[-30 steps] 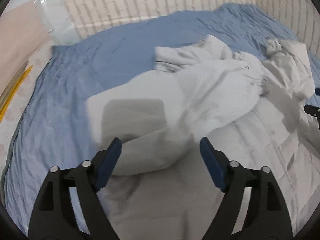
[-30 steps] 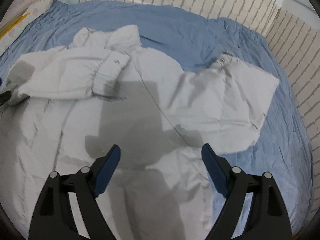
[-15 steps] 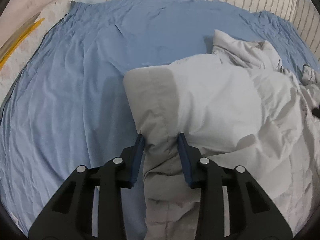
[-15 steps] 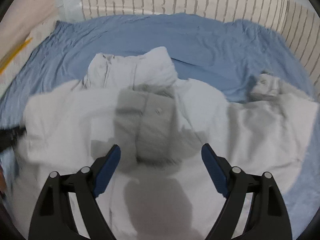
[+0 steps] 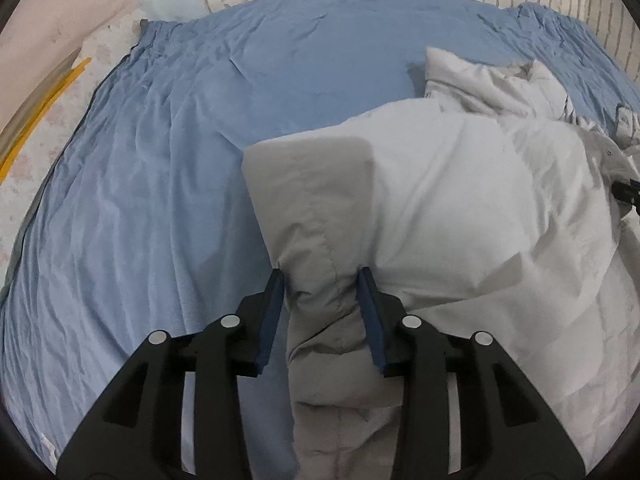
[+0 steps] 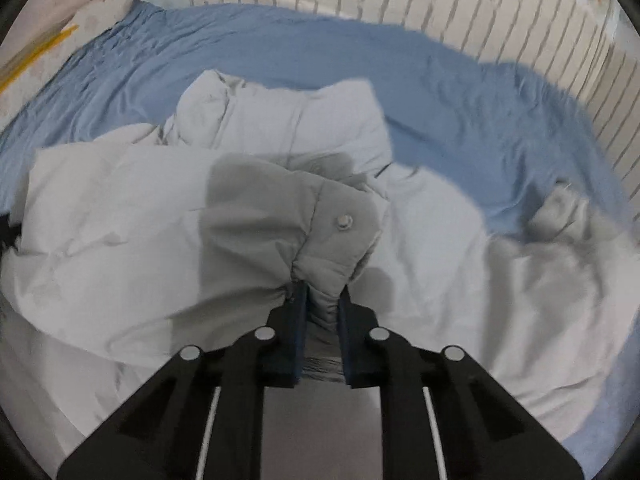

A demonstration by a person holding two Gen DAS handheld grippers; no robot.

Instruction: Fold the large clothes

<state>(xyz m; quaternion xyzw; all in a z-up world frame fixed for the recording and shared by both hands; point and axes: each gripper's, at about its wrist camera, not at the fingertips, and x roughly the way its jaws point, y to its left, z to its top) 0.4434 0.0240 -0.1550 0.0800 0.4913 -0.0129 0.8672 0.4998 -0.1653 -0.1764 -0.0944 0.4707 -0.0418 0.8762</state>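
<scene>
A large white padded jacket (image 5: 460, 200) lies crumpled on a blue bedsheet (image 5: 160, 160). My left gripper (image 5: 320, 276) holds a thick fold at the jacket's left edge. Both pads touch the fabric and the jaws are opening slightly. In the right wrist view the jacket (image 6: 120, 220) shows its collar (image 6: 280, 120) at the back and a flap with a metal snap button (image 6: 344, 222). My right gripper (image 6: 323, 292) is closing on the bunched fabric just below that flap, with its pads pressing on the cloth. A furry cuff (image 6: 560, 216) lies blurred to the right.
The bedsheet (image 6: 440, 80) spreads wide to the left and behind the jacket. A brick-patterned wall (image 6: 440, 12) borders the bed at the back and right. A yellow strip (image 5: 36, 120) lies on the floor at far left. The other gripper's black tip (image 5: 626, 194) shows at the right edge.
Both grippers went from wide open above the jacket to gripping it. The left closed on the folded edge first; the right closed on the flap in the last half second.
</scene>
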